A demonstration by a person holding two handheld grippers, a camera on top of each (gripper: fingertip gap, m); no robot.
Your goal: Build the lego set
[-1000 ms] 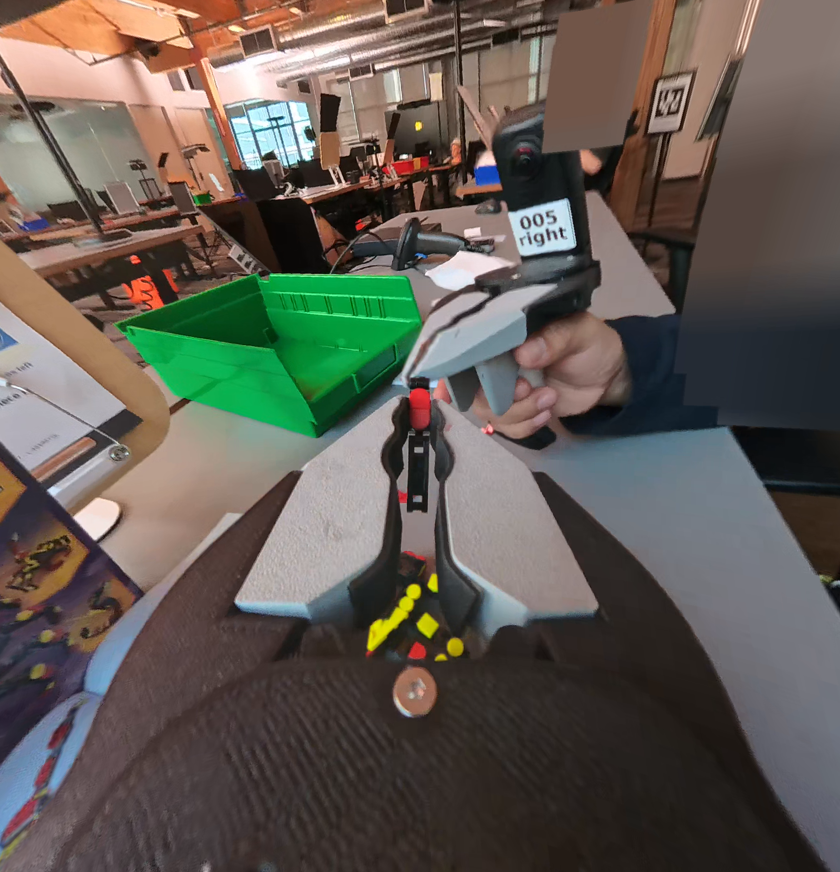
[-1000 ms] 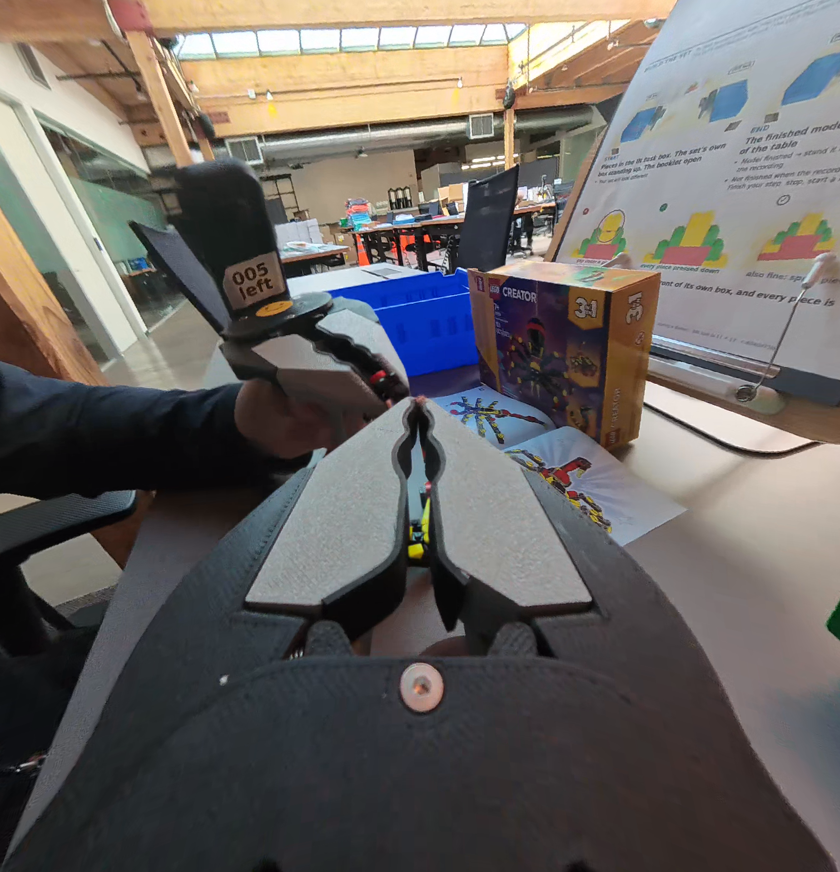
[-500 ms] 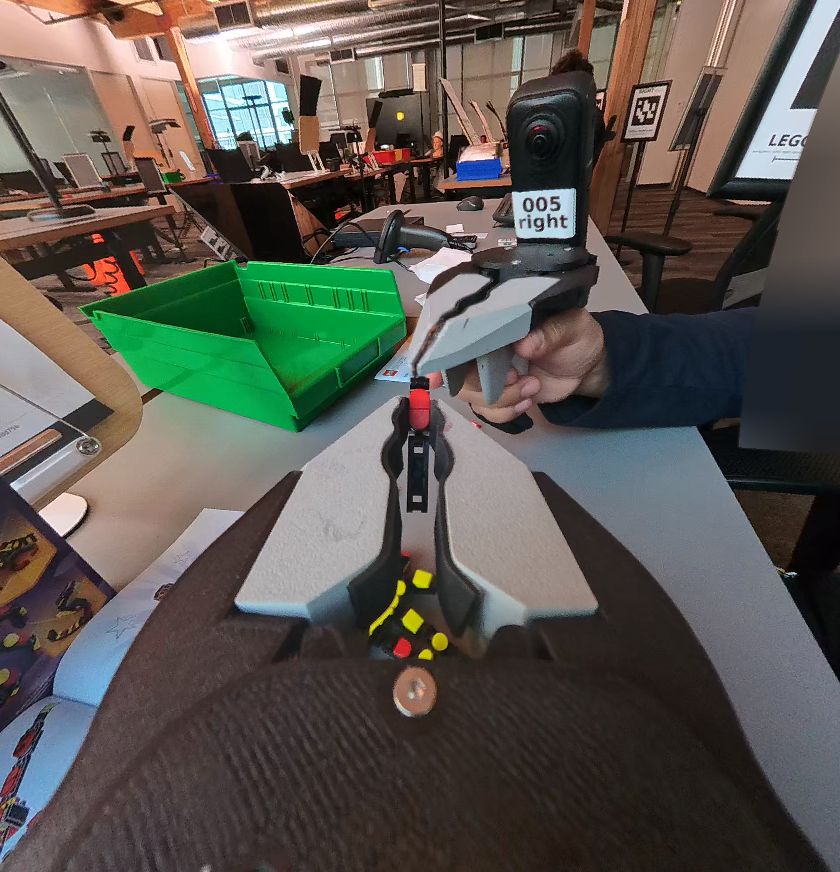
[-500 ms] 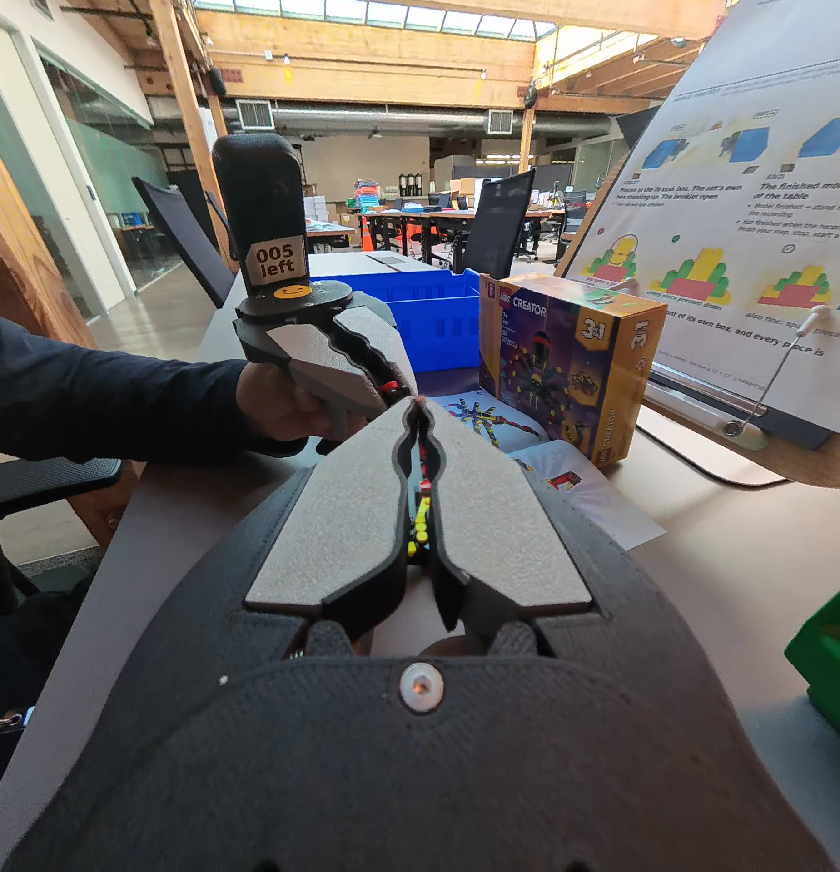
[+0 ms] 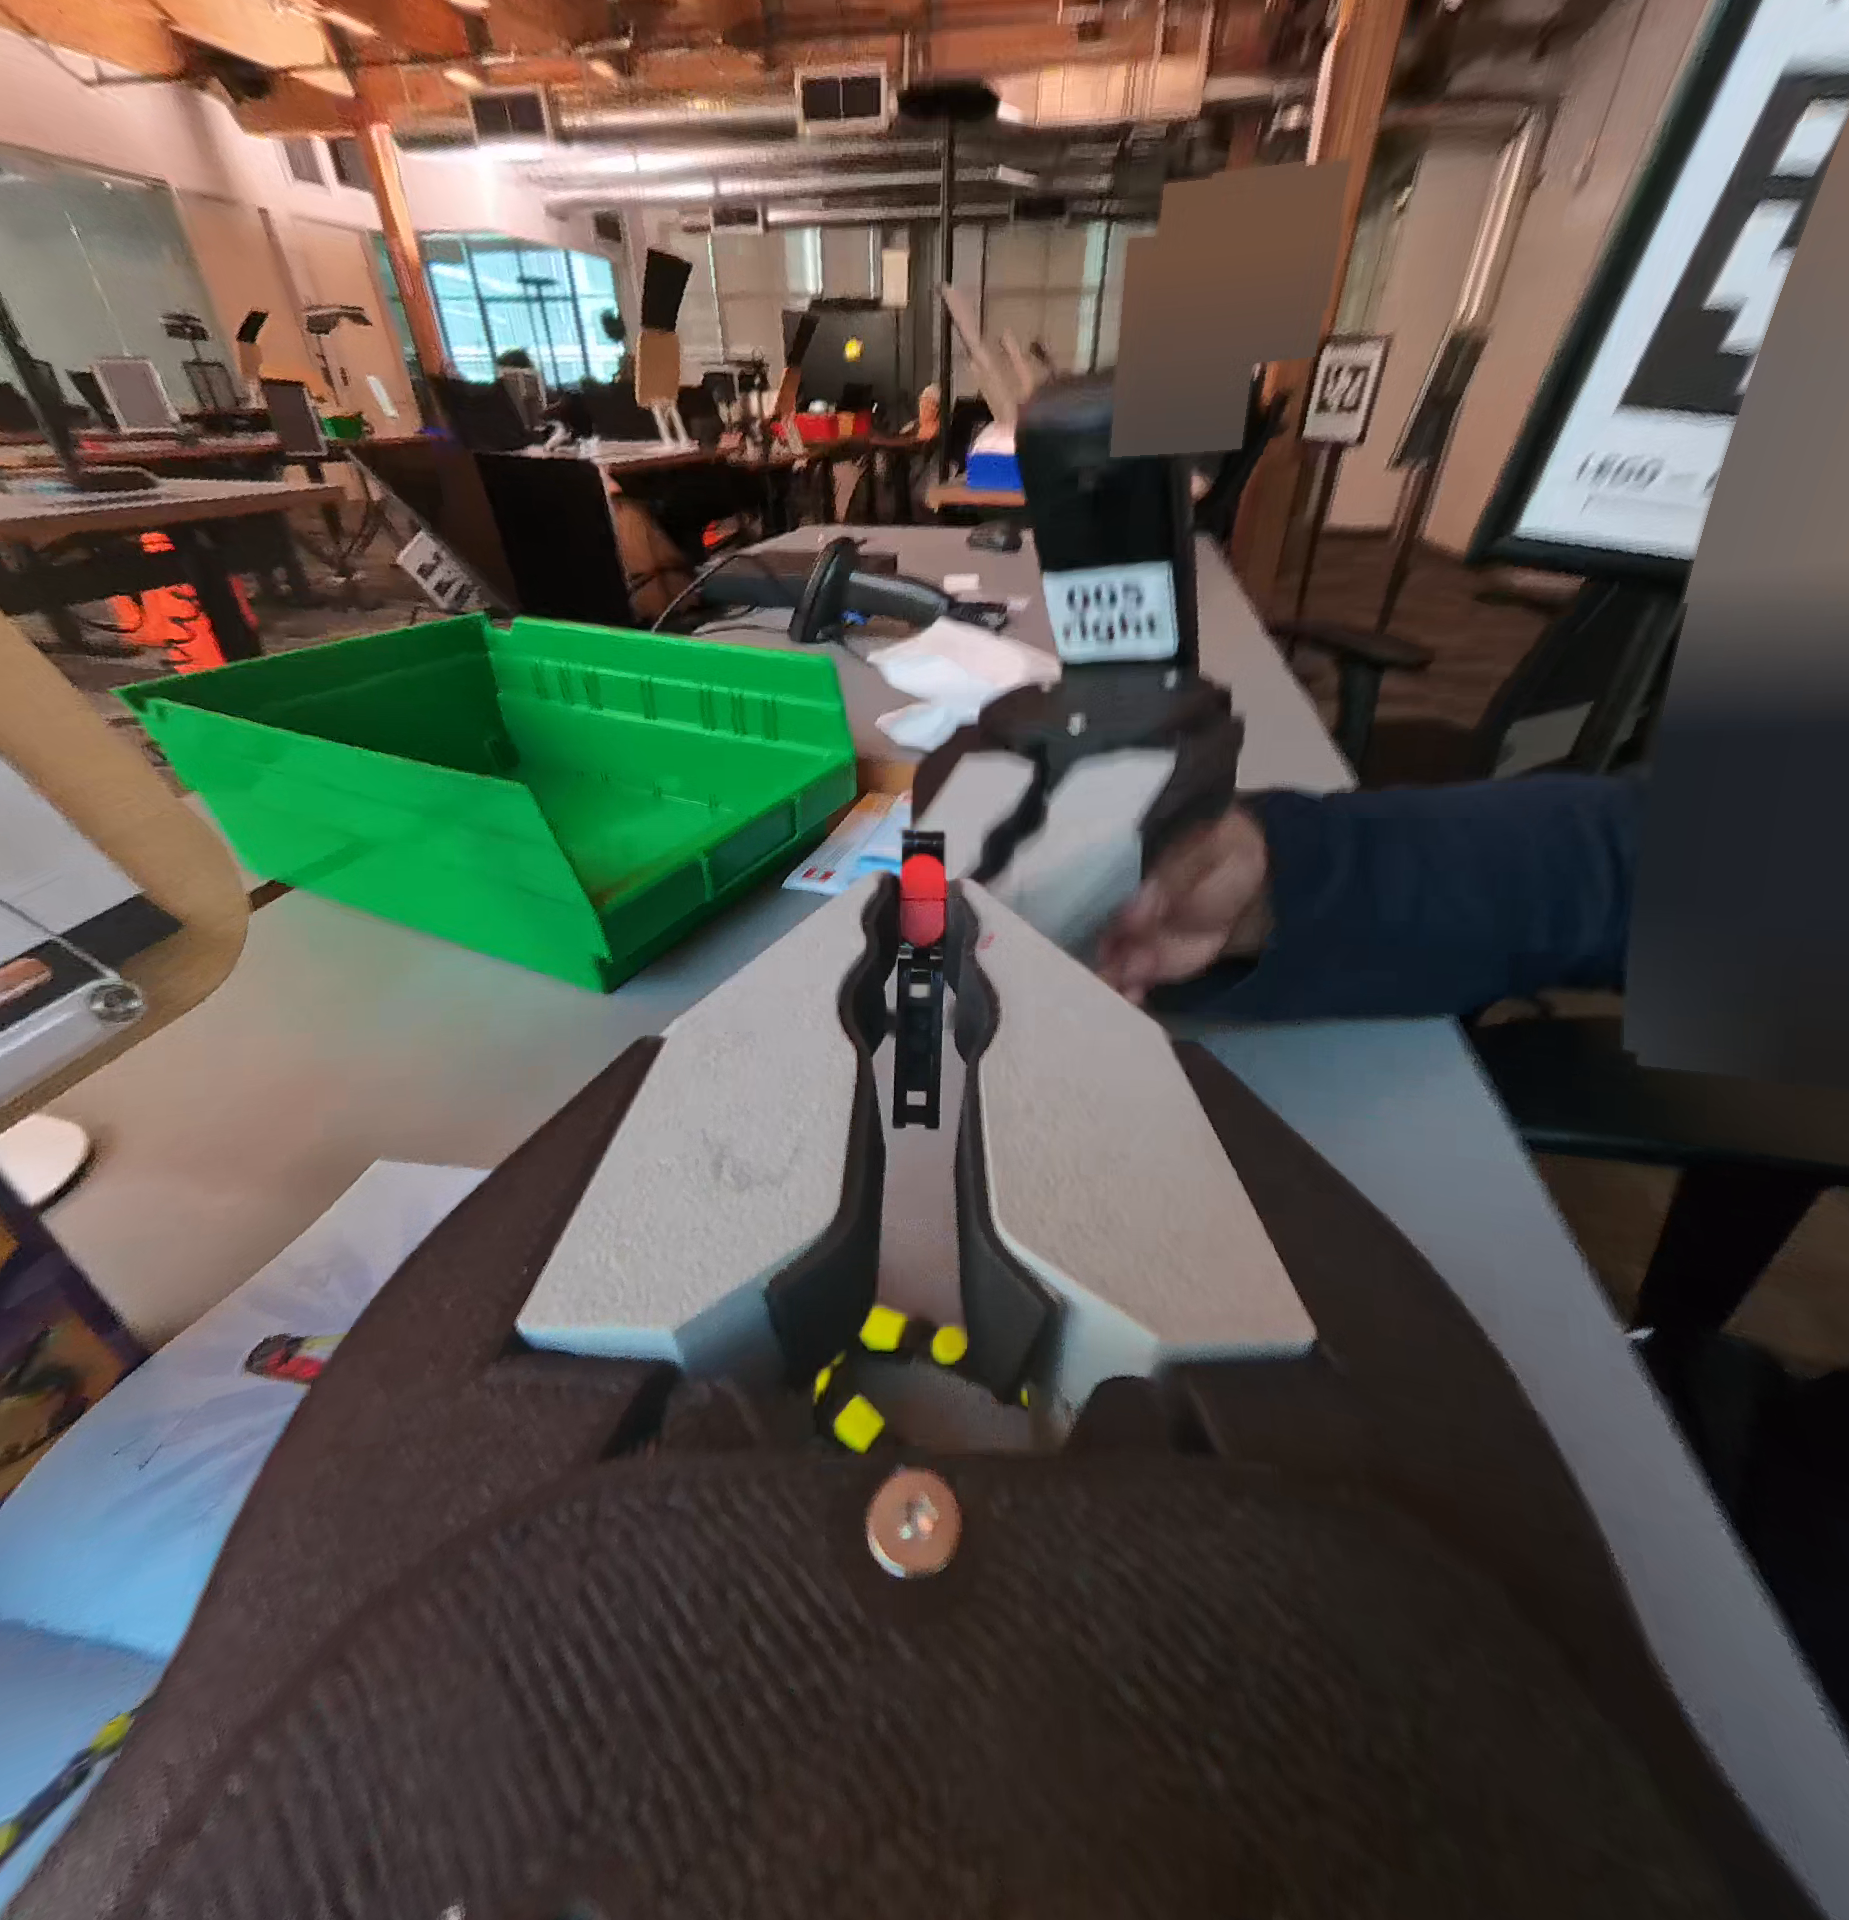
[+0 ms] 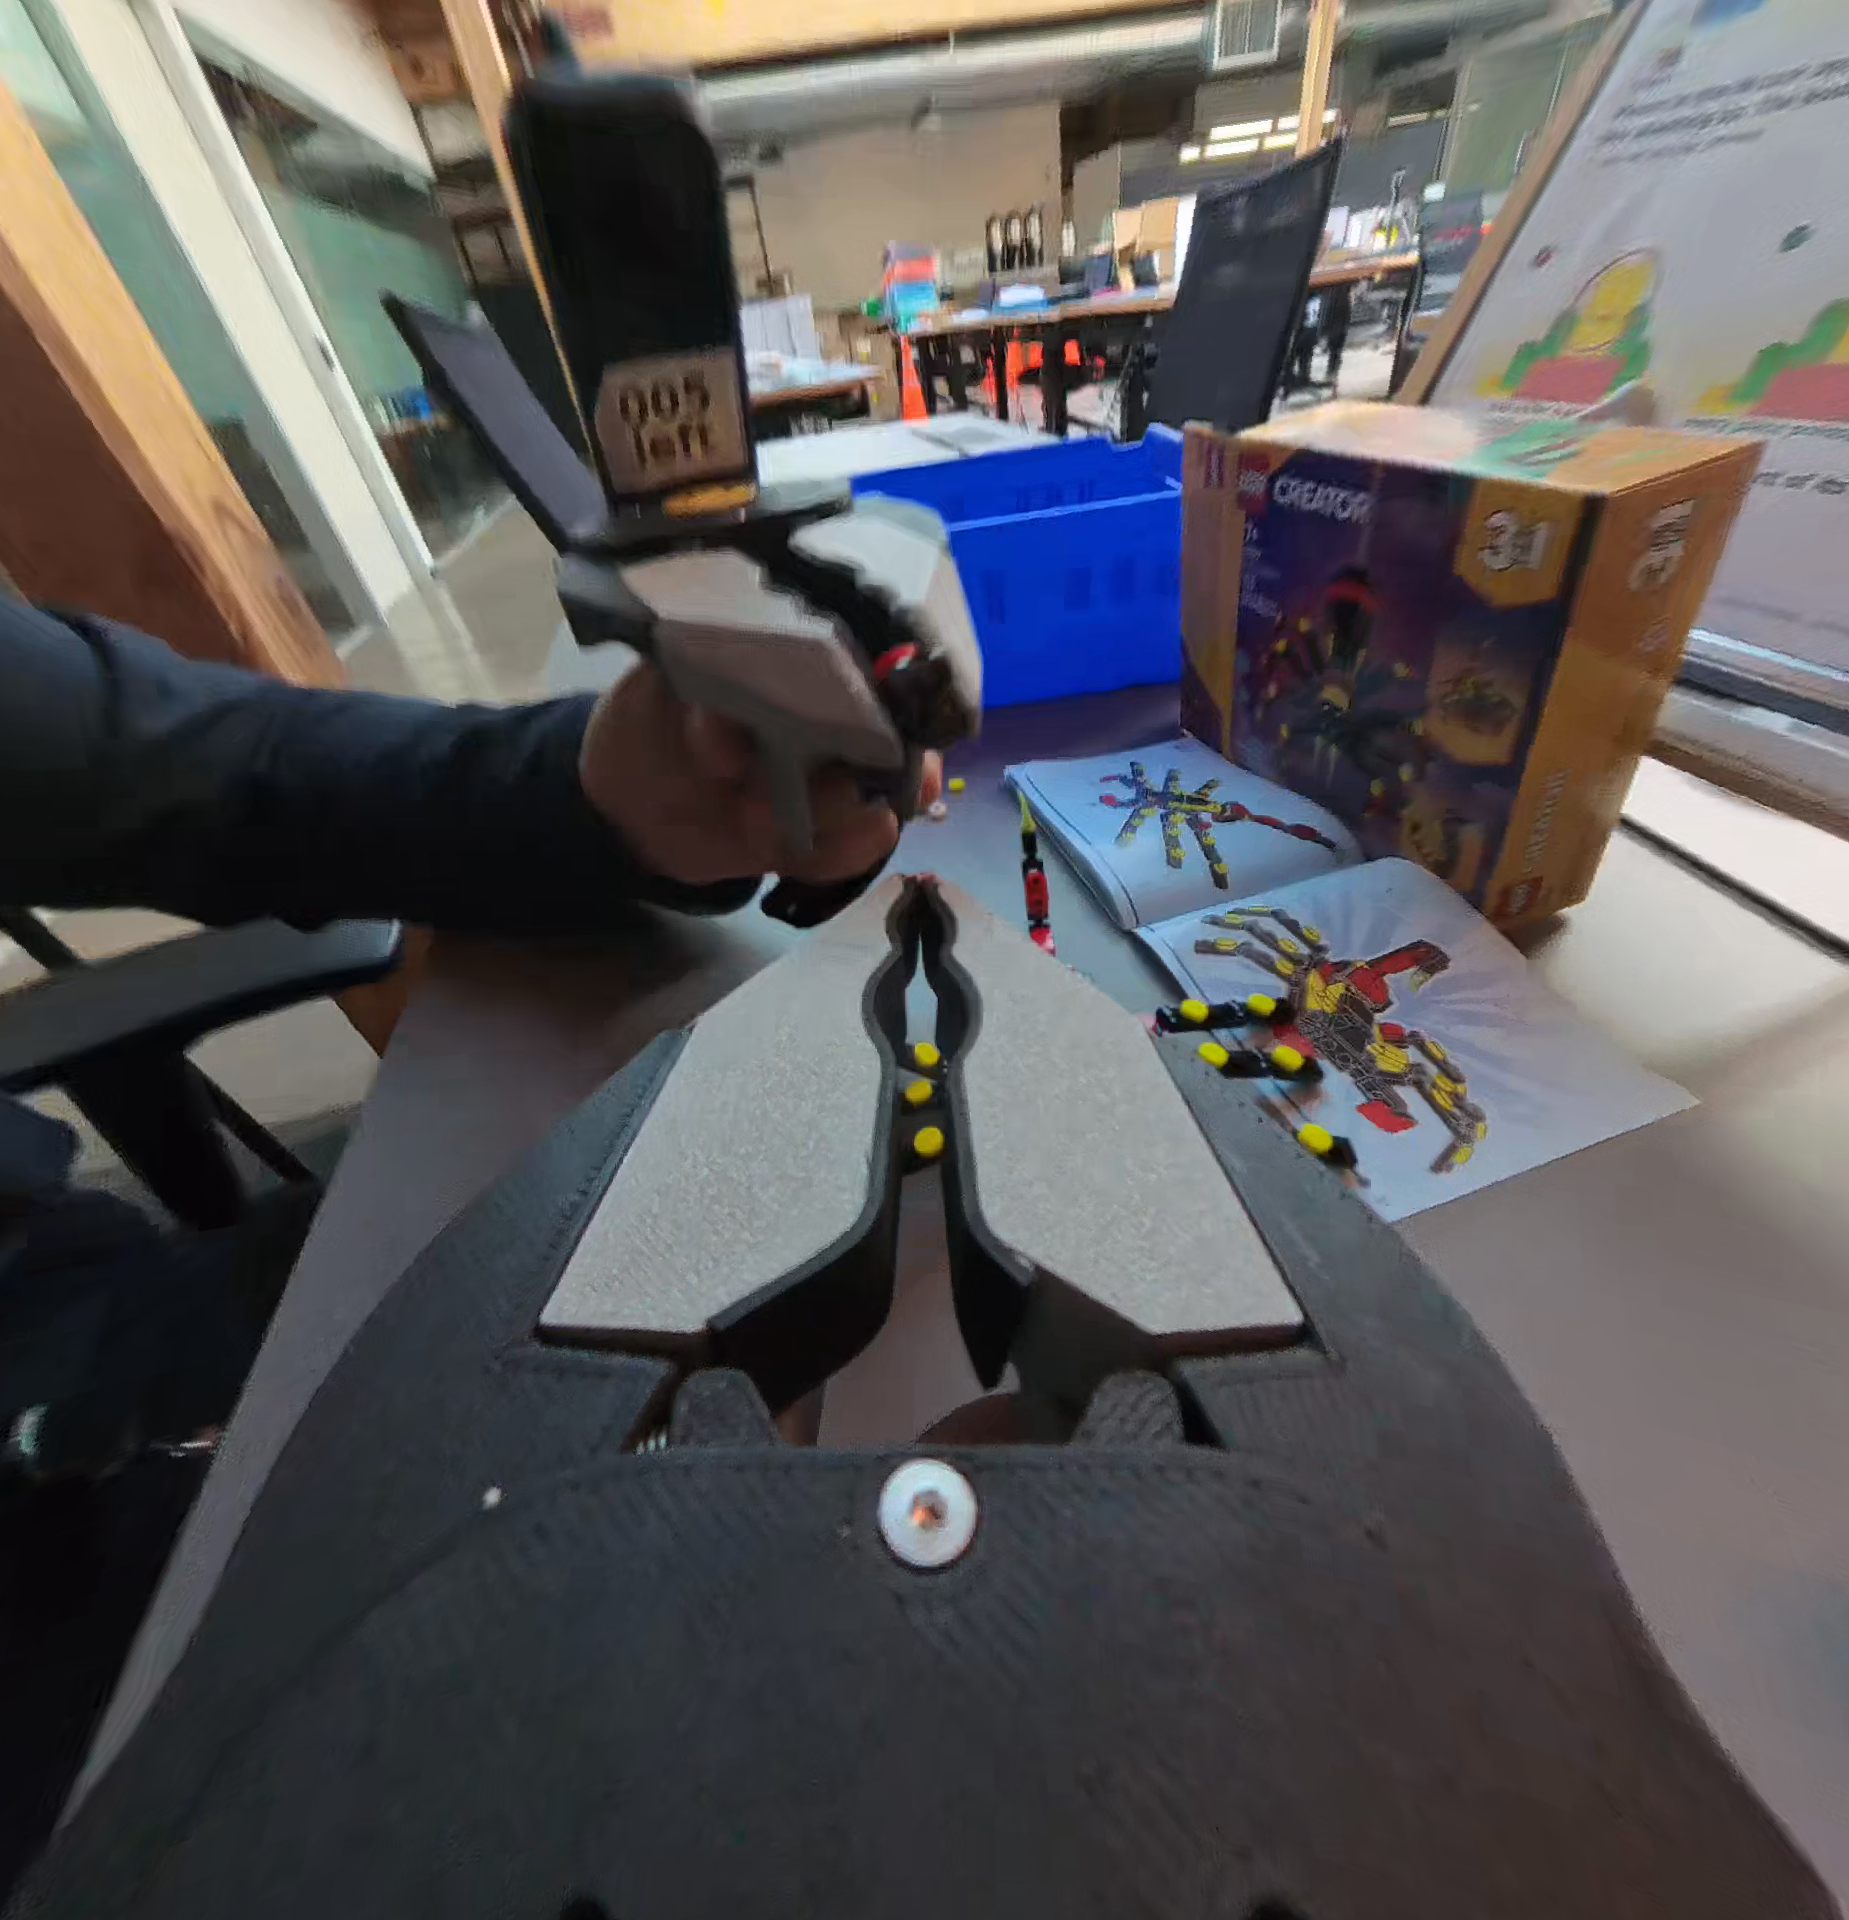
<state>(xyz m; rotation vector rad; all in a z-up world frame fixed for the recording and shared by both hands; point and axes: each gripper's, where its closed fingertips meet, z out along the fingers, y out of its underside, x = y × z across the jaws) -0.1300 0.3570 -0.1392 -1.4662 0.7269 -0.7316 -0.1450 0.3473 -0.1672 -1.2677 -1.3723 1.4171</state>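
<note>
My left gripper [image 5: 920,920] is shut on a thin black lego piece with a red tip [image 5: 918,1039], held above the table. It also shows in the right wrist view [image 6: 915,696], raised in a hand. My right gripper [image 6: 915,894] is shut at the tips. A black piece with yellow studs [image 6: 920,1091] shows through the gap between its fingers; I cannot tell whether it is held or lies beneath. In the left wrist view the right gripper [image 5: 1003,852] is blurred, just right of the red tip. Yellow-studded lego parts [image 5: 878,1351] lie below my left gripper.
A green bin [image 5: 504,790] stands on the grey table [image 5: 400,1039] at the left. The lego box [image 6: 1419,644], a blue bin [image 6: 1055,561], open booklets [image 6: 1398,1029] and loose black-yellow legs [image 6: 1226,1013] lie ahead of the right gripper. A red-black piece [image 6: 1032,883] lies nearby. My left and right fingertips are right by each other.
The right gripper has pulled back from the red tip of the left-held piece, where it was touching. The left gripper still holds its piece. Both views are now motion-blurred.
</note>
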